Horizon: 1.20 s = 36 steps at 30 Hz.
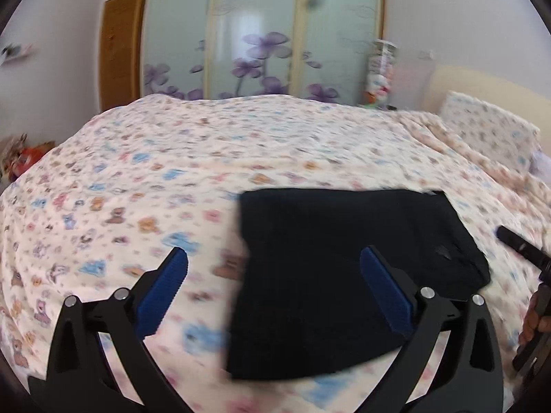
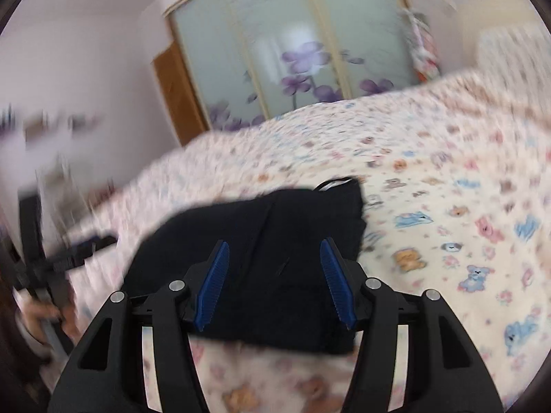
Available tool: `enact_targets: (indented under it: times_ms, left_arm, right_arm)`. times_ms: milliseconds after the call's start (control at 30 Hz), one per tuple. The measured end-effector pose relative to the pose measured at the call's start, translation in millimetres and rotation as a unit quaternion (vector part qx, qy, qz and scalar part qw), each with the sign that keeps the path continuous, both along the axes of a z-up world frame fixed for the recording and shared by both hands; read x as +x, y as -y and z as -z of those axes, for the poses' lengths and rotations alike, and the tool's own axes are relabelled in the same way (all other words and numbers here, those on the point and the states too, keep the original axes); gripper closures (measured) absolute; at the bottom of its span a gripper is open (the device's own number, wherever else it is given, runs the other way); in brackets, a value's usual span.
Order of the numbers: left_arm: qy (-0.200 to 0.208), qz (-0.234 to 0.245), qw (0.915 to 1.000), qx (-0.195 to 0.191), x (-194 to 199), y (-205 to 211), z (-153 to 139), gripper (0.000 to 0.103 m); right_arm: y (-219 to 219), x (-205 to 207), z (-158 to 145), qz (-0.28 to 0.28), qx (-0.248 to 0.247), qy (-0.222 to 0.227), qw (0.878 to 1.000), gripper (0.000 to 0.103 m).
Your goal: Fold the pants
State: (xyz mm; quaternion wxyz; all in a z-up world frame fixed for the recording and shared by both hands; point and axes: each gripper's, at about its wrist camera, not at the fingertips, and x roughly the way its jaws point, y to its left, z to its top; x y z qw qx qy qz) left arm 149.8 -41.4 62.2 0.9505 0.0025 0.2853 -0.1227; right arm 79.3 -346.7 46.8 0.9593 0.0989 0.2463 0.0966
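Dark navy pants (image 1: 337, 261) lie folded into a compact rectangle on the bed's patterned cover. In the left wrist view my left gripper (image 1: 273, 258) stands wide open above the cover, its right blue pad over the fold's near part and its left pad over bare bedding; nothing is pinched. In the right wrist view the pants (image 2: 296, 220) lie just ahead of my right gripper (image 2: 275, 246), whose jaws stand apart over the dark cloth without pressing on it. The right gripper's black tip (image 1: 520, 246) shows at the left view's right edge.
The bed cover (image 1: 137, 179) with small bear prints spreads all around the pants. A pillow (image 1: 489, 127) lies at the far right. Behind the bed stand sliding wardrobe doors (image 1: 261, 34) with purple flowers. A person's hand (image 2: 44, 313) holds the other gripper at left.
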Motion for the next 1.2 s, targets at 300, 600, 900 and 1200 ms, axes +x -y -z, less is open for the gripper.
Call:
enact_targets:
  times_ms: [300,600,900,1200]
  left_arm:
    - [-0.094,-0.011,0.9949,0.035,6,46,65,0.002]
    - [-0.085,-0.016,0.9955,0.038,3,48,83,0.002]
    - [-0.026,-0.06,0.9968,0.047,-33,31,61,0.002]
    - [0.001,-0.071,0.9961,0.053,-78,15,45,0.002]
  right_arm:
    - [-24,3,51,-0.007,-0.005,-0.092,0.996,0.04]
    - [-26,0,58,-0.016,0.009,-0.092,0.996,0.032]
    - [-18,-46,30,0.032,0.015,-0.023,0.999,0.014]
    - [-35,-90,19,0.063,-0.021,0.009,0.998,0.009]
